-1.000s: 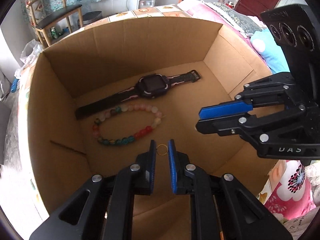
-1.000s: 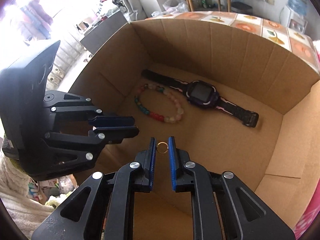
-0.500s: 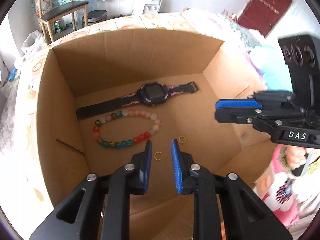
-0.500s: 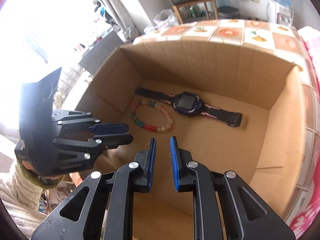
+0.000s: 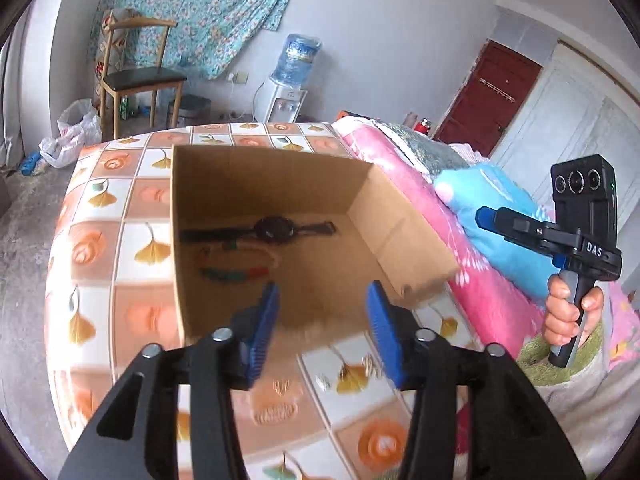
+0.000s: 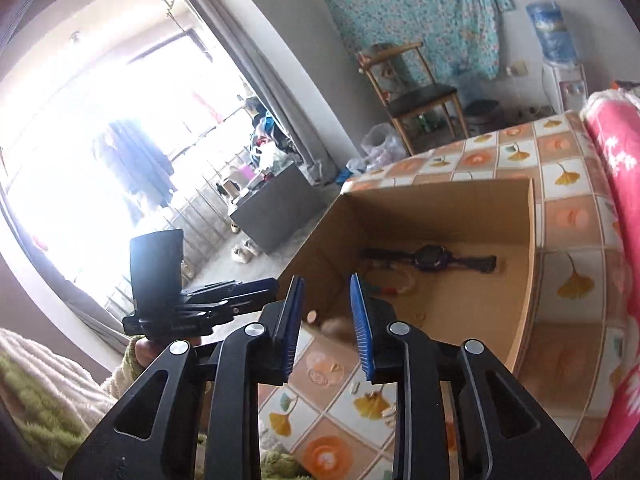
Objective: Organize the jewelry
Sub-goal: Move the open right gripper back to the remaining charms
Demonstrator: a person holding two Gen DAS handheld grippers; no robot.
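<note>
Beyond the left gripper (image 5: pixel 322 328) in the left wrist view, an open cardboard box (image 5: pixel 256 168) sits on a cloth with orange and white squares (image 5: pixel 104 236). The gripper's blue pads (image 5: pixel 262 328) stand wide apart with nothing between them, raised over the box's near edge. On the box floor a dark watch (image 5: pixel 276 229) lies flat along the far side, strap stretched out to both sides. A beaded bracelet (image 5: pixel 236 264) lies just in front of it, nearer the gripper and slightly to its left; both are blurred. To the right, well apart from the box, the right gripper (image 5: pixel 486 216) is seen side-on over a blue pillow (image 5: pixel 496 232), with a hand (image 5: pixel 568 312) around its handle. From this angle its jaws cannot be judged.

Ahead of the right gripper (image 6: pixel 324 332) in the right wrist view, the same box (image 6: pixel 532 248) lies forward and to the right. This gripper's jaws are parted and hold nothing. The watch (image 6: pixel 430 258) lies across the far part of the box floor, beyond and right of the fingertips. The bracelet (image 6: pixel 394 284) lies just past the right pad, partly hidden behind it. At left the other gripper (image 6: pixel 256 288) pokes toward the box's outer wall; its opening cannot be told from here.
</note>
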